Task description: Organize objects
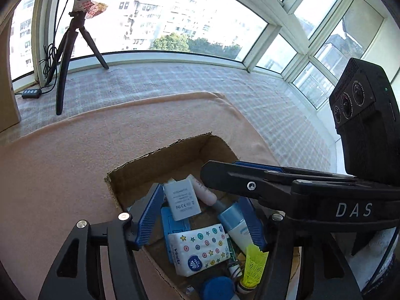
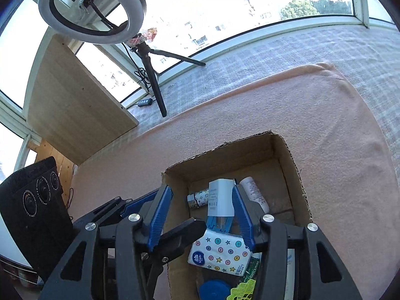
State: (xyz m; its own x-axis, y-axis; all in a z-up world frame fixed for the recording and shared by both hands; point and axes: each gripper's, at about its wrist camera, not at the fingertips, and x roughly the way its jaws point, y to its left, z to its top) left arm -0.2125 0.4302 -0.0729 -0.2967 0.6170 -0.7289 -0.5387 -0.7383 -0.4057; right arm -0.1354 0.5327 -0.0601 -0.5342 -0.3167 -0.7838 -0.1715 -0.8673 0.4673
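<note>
Both tongs are seen released above the open cardboard box [image 1: 175, 160], with nothing gripped. The left tongs [image 1: 200, 215] are spread over the box contents; the right tongs [image 2: 202, 216] are spread too, with the white charger [image 2: 220, 196] seen between the blue ribbed pads [image 2: 160, 215] but not pressed.

Shown only in the left wrist view: the light-blue tube with white cap [image 1: 232, 221], the whole yellow mesh shuttlecock [image 1: 253, 262], and the right tongs' arm, crossing the frame, marked "DAS" [image 1: 352, 210]. In the right wrist view only a corner of the yellow mesh [image 2: 243, 290] is caught.

Shown only in the right wrist view: a small patterned cylinder [image 2: 198, 198] lying against the box's far wall, a white printed tube [image 2: 255, 195], the full white ring light [image 2: 92, 10] on its black tripod [image 2: 152, 75], and a pale wood panel [image 2: 75, 107].

Common to both: the tissue pack [image 1: 200, 247], soft plastic printed with stars and dots, and a round blue lid [image 1: 217, 287]. The box is raw corrugated card with torn edges. It is set on a fuzzy peach cloth [image 1: 62, 175] over the grey checked worktop [image 1: 175, 80].
</note>
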